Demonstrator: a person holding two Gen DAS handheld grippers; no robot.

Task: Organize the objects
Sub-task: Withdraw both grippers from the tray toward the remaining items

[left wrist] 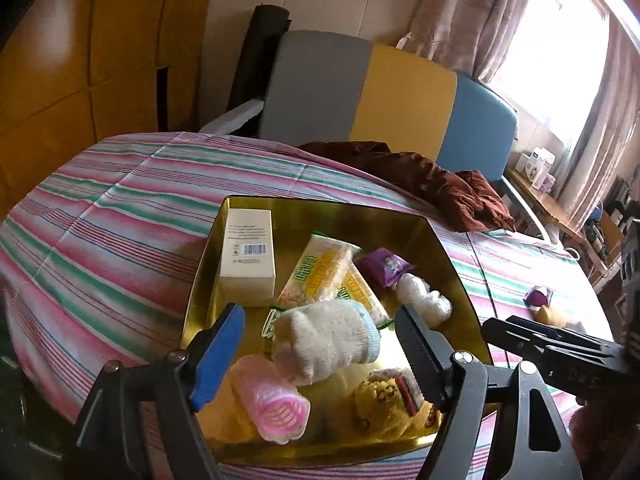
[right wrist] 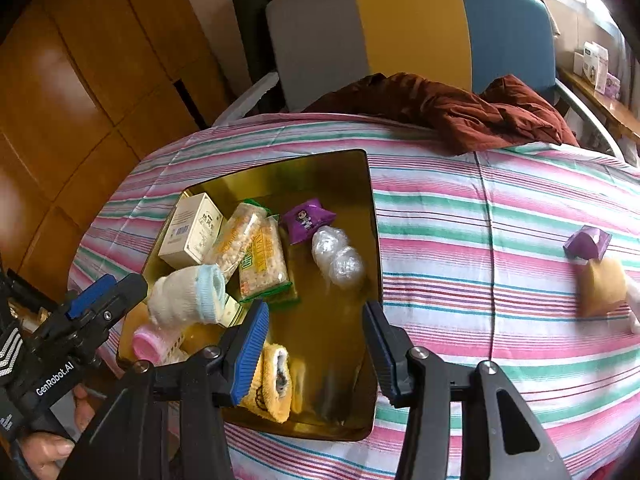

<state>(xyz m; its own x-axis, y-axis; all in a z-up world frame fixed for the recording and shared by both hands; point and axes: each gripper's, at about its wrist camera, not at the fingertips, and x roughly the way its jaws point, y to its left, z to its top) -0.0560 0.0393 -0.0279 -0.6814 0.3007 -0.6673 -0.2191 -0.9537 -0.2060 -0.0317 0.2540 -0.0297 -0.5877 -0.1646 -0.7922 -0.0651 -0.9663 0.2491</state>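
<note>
A gold tray (left wrist: pixel 452 256) (right wrist: pixel 332 352) lies on the striped bed. It holds a white box (left wrist: pixel 248 256), rice-cracker packets (left wrist: pixel 320 272), a purple packet (left wrist: pixel 386 266), a clear plastic bundle (right wrist: pixel 338 258), a pink hair roller (left wrist: pixel 272 400), a yellow sock (right wrist: pixel 272 384) and a white sock (left wrist: pixel 328 340) (right wrist: pixel 188 296). My left gripper (left wrist: pixel 316 320) (right wrist: pixel 120 284) stands open, its pads on either side of the white sock without pressing it. My right gripper (right wrist: pixel 316 308) (left wrist: pixel 486 326) is open over the tray's near end with nothing between its pads.
Another purple packet (right wrist: pixel 588 242) and a yellow-brown item (right wrist: pixel 602 286) lie on the sheet to the right of the tray. A brown garment (right wrist: pixel 460 108) is bunched below the grey, yellow and blue headboard (right wrist: pixel 412 28). Wooden wardrobe at left; a hand (right wrist: pixel 44 452) holds the left gripper.
</note>
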